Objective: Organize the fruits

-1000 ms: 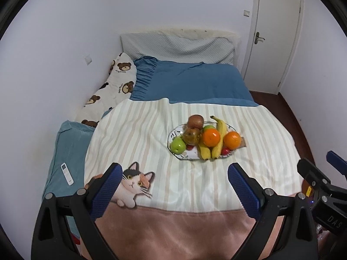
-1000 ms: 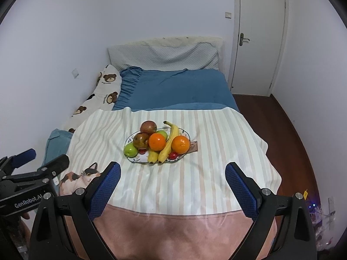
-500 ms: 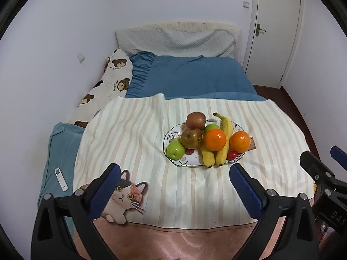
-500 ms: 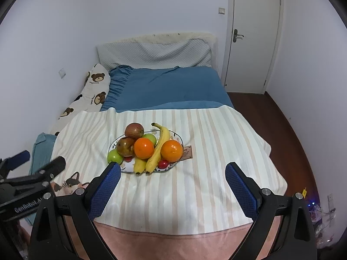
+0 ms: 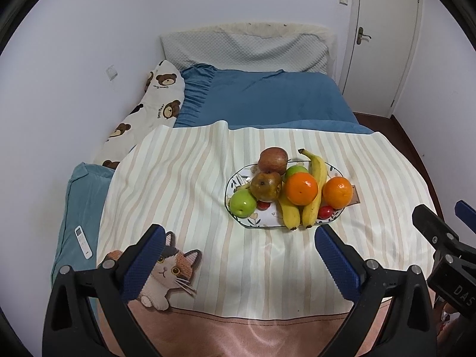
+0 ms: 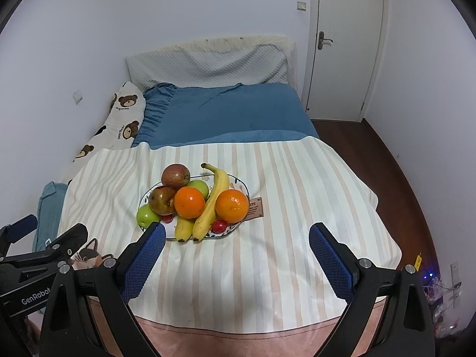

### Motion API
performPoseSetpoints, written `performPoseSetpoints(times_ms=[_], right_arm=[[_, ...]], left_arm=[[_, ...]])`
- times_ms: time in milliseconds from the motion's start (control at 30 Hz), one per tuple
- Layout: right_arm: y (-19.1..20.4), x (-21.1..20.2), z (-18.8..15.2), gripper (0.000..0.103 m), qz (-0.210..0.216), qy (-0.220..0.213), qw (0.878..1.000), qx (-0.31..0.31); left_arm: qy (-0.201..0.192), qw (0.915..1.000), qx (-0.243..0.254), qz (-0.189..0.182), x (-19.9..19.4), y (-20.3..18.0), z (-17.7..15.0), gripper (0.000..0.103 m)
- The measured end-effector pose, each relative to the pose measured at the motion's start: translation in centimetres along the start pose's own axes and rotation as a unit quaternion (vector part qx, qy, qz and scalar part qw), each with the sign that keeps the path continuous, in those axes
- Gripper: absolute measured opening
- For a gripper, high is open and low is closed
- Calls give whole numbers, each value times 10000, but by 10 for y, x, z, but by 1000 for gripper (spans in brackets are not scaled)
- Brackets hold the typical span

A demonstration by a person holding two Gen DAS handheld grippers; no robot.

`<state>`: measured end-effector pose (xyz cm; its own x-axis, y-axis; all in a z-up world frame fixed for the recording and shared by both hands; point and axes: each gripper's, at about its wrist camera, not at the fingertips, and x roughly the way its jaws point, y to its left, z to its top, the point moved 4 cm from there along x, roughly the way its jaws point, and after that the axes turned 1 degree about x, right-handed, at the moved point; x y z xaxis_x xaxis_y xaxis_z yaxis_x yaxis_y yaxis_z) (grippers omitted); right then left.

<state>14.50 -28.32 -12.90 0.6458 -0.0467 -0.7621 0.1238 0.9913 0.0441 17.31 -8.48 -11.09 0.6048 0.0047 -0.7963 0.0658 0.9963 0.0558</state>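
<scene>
An oval patterned plate (image 5: 264,223) (image 6: 229,229) rests on the striped blanket (image 5: 184,184) on the bed. Piled on it are two oranges (image 5: 301,188) (image 5: 337,192), two bananas (image 5: 316,187), a green apple (image 5: 243,203), a second green apple (image 5: 296,169), a red apple (image 5: 272,159), a brownish pear (image 5: 265,186) and small red fruits (image 5: 325,211). My left gripper (image 5: 239,233) hovers open just short of the plate. My right gripper (image 6: 236,232) is open too, its left finger's tip by the plate's near rim. Both hold nothing.
A white remote (image 5: 82,242) lies on a blue cushion (image 5: 71,208) at the bed's left. A bear-print pillow (image 5: 142,110) and grey pillow (image 5: 244,50) sit near the wall. A white door (image 6: 346,44) and wooden floor (image 6: 395,160) are to the right.
Both grippers have moved forward toward the plate, which now looks larger and closer. Their fingers stayed open and the fruits have not shifted.
</scene>
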Motion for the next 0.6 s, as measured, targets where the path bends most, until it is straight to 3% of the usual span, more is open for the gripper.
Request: performPoseSetpoints(times_ms=[600], right_arm=[[0, -1, 2, 99, -21, -21, 10000, 34]], left_arm=[[-17, 9999, -75, 108, 2, 5, -1, 103]])
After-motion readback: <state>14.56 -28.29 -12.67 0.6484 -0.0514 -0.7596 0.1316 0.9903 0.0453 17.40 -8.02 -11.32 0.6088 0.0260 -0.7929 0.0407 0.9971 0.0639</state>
